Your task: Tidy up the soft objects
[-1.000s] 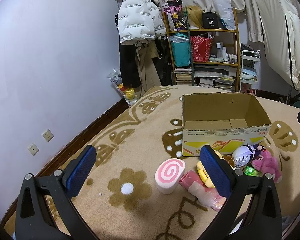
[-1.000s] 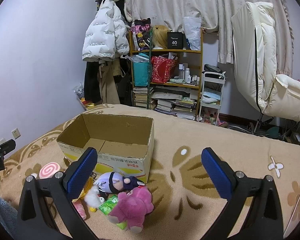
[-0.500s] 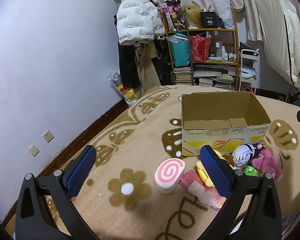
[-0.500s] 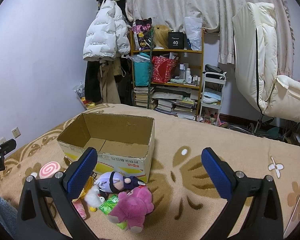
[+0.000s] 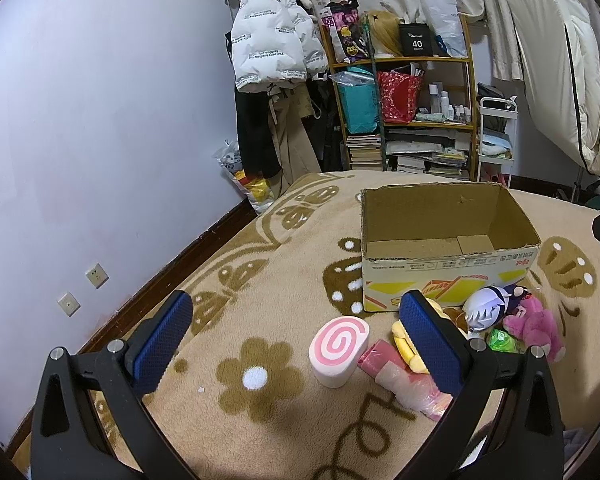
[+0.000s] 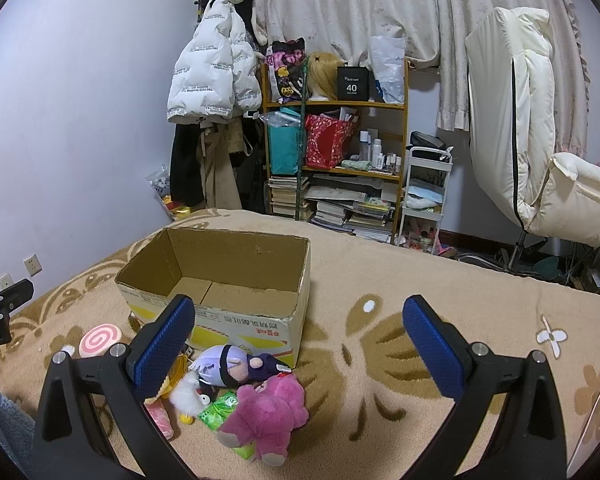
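Note:
An open, empty cardboard box [image 5: 448, 248] [image 6: 220, 280] stands on the beige patterned blanket. In front of it lies a pile of soft toys: a pink swirl roll cushion [image 5: 338, 346] [image 6: 99, 339], a pink wrapped toy [image 5: 404, 380], a yellow plush [image 5: 406, 346], a purple-haired doll [image 5: 488, 306] [image 6: 232, 368], a magenta plush bear [image 5: 534, 326] [image 6: 270, 410] and a green packet [image 6: 222, 406]. My left gripper [image 5: 296, 344] is open and empty, just above the swirl cushion's near left. My right gripper [image 6: 300, 348] is open and empty, above the blanket right of the toys.
A wall with sockets [image 5: 96, 276] runs along the left. A cluttered shelf [image 6: 336, 160], hanging coats [image 6: 216, 64] and a white cart [image 6: 426, 192] stand behind the bed. A cream chair [image 6: 532, 152] is at the right.
Both views have shifted very slightly; the grippers stay open and the toys and box have not moved.

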Demonstrator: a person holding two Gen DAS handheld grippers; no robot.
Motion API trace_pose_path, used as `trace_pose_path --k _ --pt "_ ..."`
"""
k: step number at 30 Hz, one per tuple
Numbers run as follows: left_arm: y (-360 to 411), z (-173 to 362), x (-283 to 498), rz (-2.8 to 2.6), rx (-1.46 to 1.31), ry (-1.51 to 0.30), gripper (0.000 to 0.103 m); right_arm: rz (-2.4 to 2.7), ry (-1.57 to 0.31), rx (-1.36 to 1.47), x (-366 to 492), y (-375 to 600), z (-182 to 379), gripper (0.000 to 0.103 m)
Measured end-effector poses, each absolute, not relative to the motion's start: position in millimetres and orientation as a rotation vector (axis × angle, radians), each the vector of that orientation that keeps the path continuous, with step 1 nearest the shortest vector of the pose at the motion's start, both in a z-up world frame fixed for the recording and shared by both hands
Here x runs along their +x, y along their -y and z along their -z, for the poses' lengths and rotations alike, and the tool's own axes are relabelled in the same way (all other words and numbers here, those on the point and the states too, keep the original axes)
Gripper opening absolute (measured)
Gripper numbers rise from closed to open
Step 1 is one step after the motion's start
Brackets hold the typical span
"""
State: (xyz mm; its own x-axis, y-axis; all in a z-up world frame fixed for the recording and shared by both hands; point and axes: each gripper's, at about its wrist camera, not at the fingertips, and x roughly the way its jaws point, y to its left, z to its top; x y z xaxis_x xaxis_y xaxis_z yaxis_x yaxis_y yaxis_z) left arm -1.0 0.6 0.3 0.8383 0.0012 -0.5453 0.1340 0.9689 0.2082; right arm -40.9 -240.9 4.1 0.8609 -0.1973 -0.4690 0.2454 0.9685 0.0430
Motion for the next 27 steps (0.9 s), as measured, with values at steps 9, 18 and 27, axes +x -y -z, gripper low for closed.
trace_pose_path --k 9,18,27 --pt "-0.3 -0.1 -1.4 0.070 0.245 -0.574 0.102 0.234 -0.483 0.102 -40.2 240.2 -4.2 0.103" --pt "0.2 0.4 -1.8 0.070 0.248 -0.574 0.102 0.236 -0.477 0.100 -41.5 239.2 -4.6 0.103" --pt "0.2 1.2 -2.4 0.066 0.251 -0.575 0.102 0.236 -0.477 0.100 -41.5 239.3 -4.5 0.103"
